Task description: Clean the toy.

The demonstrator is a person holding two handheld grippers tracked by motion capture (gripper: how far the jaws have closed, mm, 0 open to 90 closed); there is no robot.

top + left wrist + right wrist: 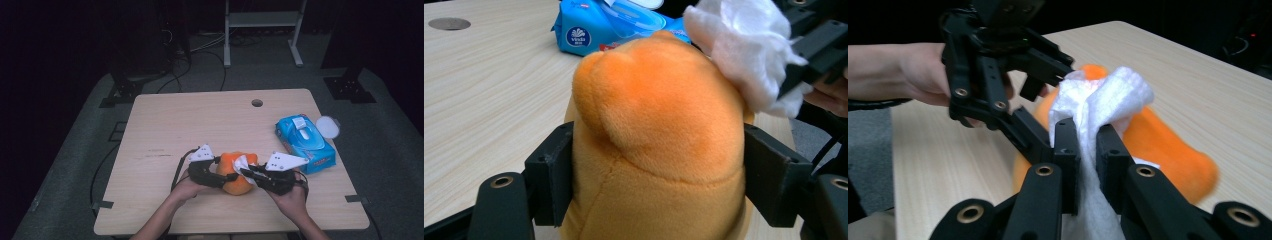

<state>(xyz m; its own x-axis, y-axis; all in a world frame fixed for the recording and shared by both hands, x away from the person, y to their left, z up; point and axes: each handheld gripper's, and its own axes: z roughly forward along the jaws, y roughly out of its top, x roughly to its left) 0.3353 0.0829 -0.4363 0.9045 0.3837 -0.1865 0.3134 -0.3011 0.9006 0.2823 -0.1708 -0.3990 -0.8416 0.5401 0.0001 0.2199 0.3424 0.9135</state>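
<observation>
Wiping an orange plush toy (pixel 237 173) at lower centre of the high view, on the desk (pixel 165 130). Left hand-held gripper (pixel 659 175) clamps the toy's sides; right hand-held gripper (pixel 1087 145) pinches a white wipe (pixel 1108 97) against its top. Wipe pack (pixel 305 142) lies at right, lid open. Judged stage: cleaning under way, most of the surface remaining.

"Vinda" brand logo on blue wipes pack (pixel 589 30)

Left gripper (pixel 231 176): black jaws, brass-coloured pivot rivets, grey three-cornered top plate, black trailing cable. Right gripper (pixel 248 173): identical build. Forearms bare, no sleeves visible.
</observation>
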